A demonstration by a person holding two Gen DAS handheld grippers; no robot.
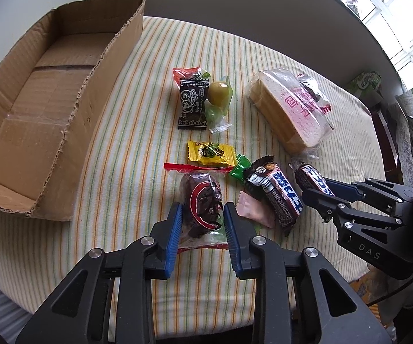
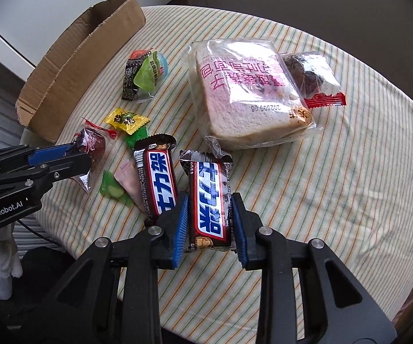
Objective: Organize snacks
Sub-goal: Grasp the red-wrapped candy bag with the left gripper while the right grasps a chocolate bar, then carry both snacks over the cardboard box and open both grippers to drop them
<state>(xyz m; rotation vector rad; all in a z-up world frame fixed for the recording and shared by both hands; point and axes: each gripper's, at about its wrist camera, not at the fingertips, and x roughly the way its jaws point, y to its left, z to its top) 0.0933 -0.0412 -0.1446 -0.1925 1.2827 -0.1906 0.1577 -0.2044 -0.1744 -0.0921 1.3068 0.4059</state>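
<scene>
Risk first: my left gripper [image 1: 202, 223] pinches a crinkly date pack [image 1: 202, 200], my right gripper [image 2: 210, 223] a chocolate bar [image 2: 210, 203]; slick wrappers could slip before the box [image 1: 63, 91].

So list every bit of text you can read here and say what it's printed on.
"GenRobot.AI": side of left gripper.
"DAS": body of right gripper.
"202509 05": bread bag, upside down.
Chinese characters on the bread bag, chocolate bars and candy wrappers: visible, not transcribed.
Other small print: too small.
</scene>
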